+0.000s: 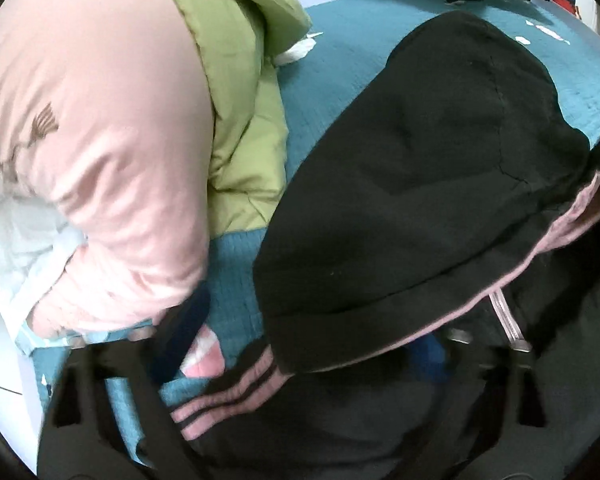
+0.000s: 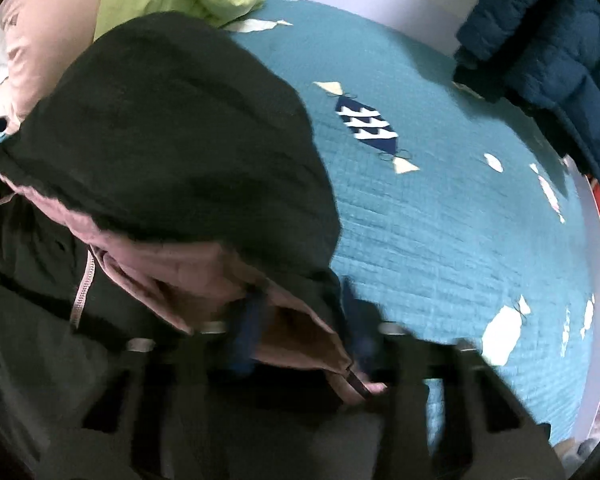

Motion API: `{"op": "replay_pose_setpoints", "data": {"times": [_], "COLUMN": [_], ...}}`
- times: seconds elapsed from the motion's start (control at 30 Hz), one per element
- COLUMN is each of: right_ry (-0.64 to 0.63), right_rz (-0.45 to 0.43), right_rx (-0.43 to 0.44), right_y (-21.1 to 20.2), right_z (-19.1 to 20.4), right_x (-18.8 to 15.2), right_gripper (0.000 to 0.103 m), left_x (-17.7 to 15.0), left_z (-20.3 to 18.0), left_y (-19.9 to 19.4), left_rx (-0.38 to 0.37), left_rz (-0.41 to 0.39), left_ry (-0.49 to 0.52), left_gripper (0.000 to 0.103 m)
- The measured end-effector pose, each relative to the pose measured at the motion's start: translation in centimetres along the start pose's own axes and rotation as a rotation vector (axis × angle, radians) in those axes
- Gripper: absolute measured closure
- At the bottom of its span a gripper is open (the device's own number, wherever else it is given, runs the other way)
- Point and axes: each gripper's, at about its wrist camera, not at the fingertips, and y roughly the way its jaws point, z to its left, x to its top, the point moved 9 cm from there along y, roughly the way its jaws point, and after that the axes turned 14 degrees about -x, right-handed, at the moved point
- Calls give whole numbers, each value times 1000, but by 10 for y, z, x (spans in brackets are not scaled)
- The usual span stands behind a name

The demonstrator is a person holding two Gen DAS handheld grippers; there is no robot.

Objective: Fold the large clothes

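Right wrist view: black hoodie [image 2: 172, 128], pink-lined, gripped in right jaws; left jaws open around it.

Left gripper [image 1: 300, 344], lower centre of the left wrist view: angled steeply downward, jaws parted, one blue finger [image 1: 184, 328] visible, the other hidden. Right gripper [image 2: 304, 332], lower centre of the right wrist view: angled steeply downward, jaws nearly together, motion-blurred.
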Motion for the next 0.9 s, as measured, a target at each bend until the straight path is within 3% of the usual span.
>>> {"op": "replay_pose_setpoints", "data": {"times": [0.03,0.13,0.27,0.43,0.53,0.63,0.77,0.9], "right_ry": [-4,43,106,184,235,250,280,316], "right_rz": [-11,-87,-212,-368,-427,-445,-417,-313], "right_rx": [-8,-19,-22,21,70,97,137,193], "right_y": [0,-15,-57,-140,-186,-221,-239,-235], "right_z": [0,-9,-25,-37,-41,-36,-27,-4], "right_x": [2,8,13,6,-16,-57,-119,-192], "right_gripper": [98,99,100,100,100,100,100,99], "left_x": [1,1,1,-22,-61,-102,-182,-246], "left_z": [-1,2,21,19,7,-16,-59,-89], "left_y": [3,7,-40,-108,-159,-180,-192,-180], "left_rx": [-12,-6,-109,-119,-138,-172,-243,-277], "left_rz": [8,13,-154,-252,-324,-330,-331,-296], "left_ry": [-7,-40,-202,-214,-218,-211,-252,-355], "left_gripper": [47,97,99,99,99,99,98,96]}}
